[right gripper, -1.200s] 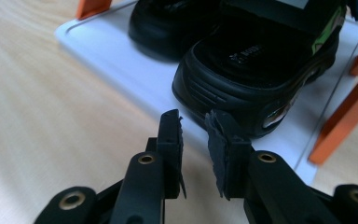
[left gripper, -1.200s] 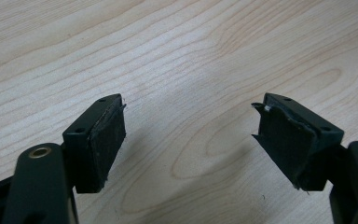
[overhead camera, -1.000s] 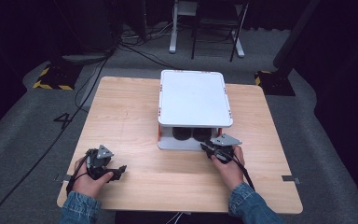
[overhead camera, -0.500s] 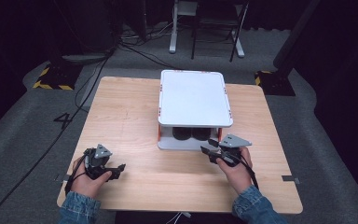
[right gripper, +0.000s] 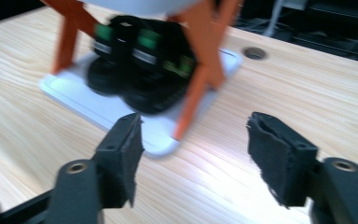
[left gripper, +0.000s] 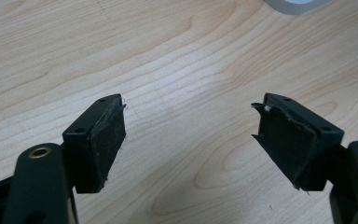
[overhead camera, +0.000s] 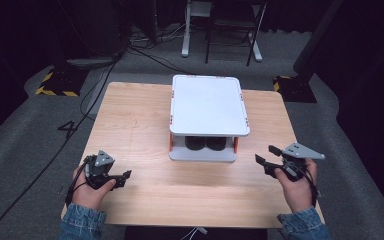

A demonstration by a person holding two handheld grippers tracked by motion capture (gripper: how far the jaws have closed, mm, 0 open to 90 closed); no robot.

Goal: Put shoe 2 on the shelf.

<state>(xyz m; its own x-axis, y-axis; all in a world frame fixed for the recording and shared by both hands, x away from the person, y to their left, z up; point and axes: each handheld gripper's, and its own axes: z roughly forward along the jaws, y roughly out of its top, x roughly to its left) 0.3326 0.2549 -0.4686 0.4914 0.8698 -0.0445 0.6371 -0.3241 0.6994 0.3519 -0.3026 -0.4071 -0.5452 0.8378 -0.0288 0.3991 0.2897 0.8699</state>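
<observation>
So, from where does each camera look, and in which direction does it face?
High view: above the person's side, facing forward and down on the table; both hands, left gripper and right gripper show.
Left gripper view: rides on the left gripper, facing bare tabletop between open jaws.
Right gripper view: rides on the right gripper, facing the white two-level rack with black items.
The high view and right gripper view share the rack.

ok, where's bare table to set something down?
Bare wood left of the white two-tier rack with orange posts, up to the table's left edge. Also the front strip between the left claw and right claw. Crowded: the rack's lower shelf, holding black items.
</observation>
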